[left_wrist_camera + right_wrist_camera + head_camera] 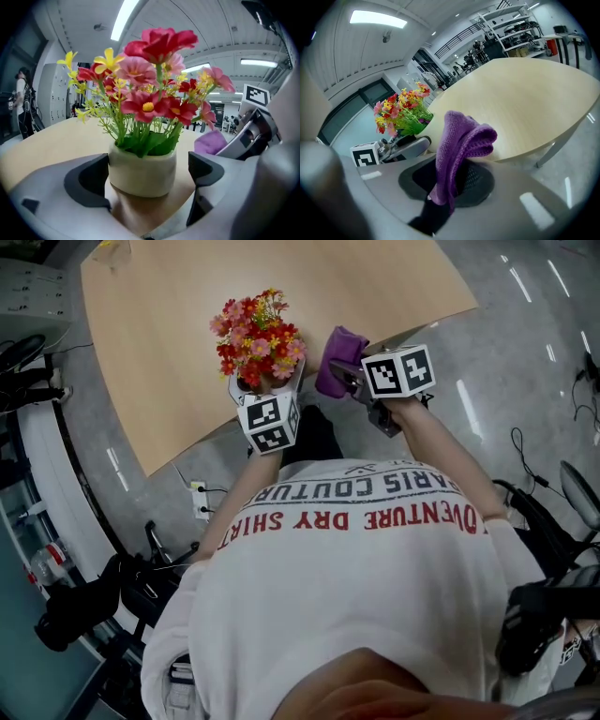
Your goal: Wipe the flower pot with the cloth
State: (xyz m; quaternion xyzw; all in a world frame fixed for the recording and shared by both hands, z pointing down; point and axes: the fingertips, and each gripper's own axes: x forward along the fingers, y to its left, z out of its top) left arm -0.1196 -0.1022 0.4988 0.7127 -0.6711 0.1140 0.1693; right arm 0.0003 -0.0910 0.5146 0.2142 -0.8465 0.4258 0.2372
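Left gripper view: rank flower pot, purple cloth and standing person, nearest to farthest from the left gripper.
1. flower pot: centre, between the open jaws, on the table.
2. purple cloth: to the right, just behind the pot.
3. person: far left, standing beyond the table.

Flower pot (143, 173) looks matt, cloth (459, 140) coarsely knitted, table (187, 296) smooth wood.
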